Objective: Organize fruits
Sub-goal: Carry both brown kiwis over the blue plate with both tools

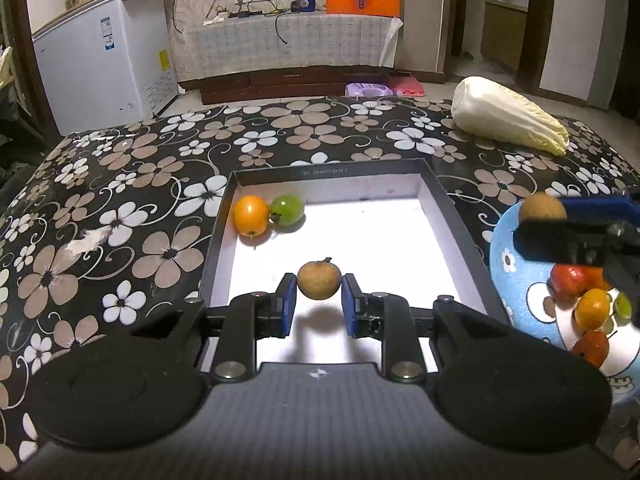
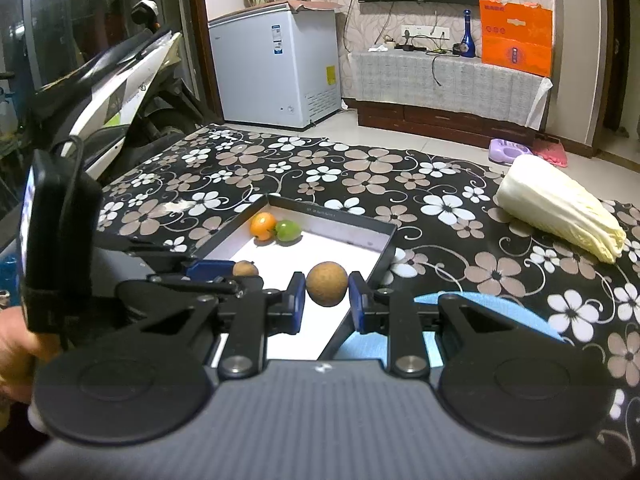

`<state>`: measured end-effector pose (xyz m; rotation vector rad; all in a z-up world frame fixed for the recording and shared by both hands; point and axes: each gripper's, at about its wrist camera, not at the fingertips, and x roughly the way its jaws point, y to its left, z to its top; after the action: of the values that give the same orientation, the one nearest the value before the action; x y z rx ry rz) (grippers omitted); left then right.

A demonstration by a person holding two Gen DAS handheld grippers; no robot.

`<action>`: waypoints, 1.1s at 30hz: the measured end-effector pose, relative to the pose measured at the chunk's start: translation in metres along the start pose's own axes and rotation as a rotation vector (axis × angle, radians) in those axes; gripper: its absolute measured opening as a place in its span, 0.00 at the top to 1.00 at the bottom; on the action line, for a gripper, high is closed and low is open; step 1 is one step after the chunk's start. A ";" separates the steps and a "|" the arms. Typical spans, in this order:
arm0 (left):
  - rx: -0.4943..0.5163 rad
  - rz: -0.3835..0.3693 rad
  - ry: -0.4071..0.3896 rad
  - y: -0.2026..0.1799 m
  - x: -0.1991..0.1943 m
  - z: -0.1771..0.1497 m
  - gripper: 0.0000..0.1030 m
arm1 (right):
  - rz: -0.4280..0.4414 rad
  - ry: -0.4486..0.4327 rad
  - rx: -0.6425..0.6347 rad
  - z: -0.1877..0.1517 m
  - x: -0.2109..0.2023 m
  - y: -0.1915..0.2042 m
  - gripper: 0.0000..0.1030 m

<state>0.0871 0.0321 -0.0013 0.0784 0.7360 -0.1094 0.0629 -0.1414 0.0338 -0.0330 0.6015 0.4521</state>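
While each gripper pinches a brown fruit, left gripper (image 1: 319, 294) low centre over the box (image 1: 436, 188) and right gripper (image 2: 327, 292) at its right edge, ease both down near the orange fruit (image 1: 251, 216) and green fruit (image 1: 287, 209) before letting go.

The right tongs (image 2: 327, 298) clamp a round brown rough-skinned fruit (image 2: 327, 283) between blue pads, above the near corner of a black-rimmed white-floored cardboard box (image 2: 344, 218). At ten o'clock from it, the left tongs (image 2: 240, 276) grip a smaller brown fruit (image 2: 245, 269). In the box's far corner a round orange fruit (image 2: 263, 225) touches a round green fruit (image 2: 288, 230). At two o'clock, a pale napa cabbage (image 2: 560, 208) lies on the black floral-clothed worktop (image 2: 440, 200).
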 end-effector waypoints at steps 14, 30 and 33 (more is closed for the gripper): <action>0.004 -0.012 -0.001 -0.009 -0.029 -0.015 0.72 | -0.016 -0.015 0.039 -0.015 -0.023 -0.003 0.75; 0.053 -0.101 -0.041 -0.054 -0.041 -0.005 0.72 | -0.083 -0.008 0.072 -0.029 -0.048 -0.036 0.75; 0.064 -0.125 -0.048 -0.065 -0.042 -0.004 0.72 | -0.102 -0.004 0.079 -0.033 -0.054 -0.044 0.75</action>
<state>0.0453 -0.0287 0.0218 0.0908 0.6898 -0.2537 0.0242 -0.2084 0.0316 0.0126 0.6106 0.3296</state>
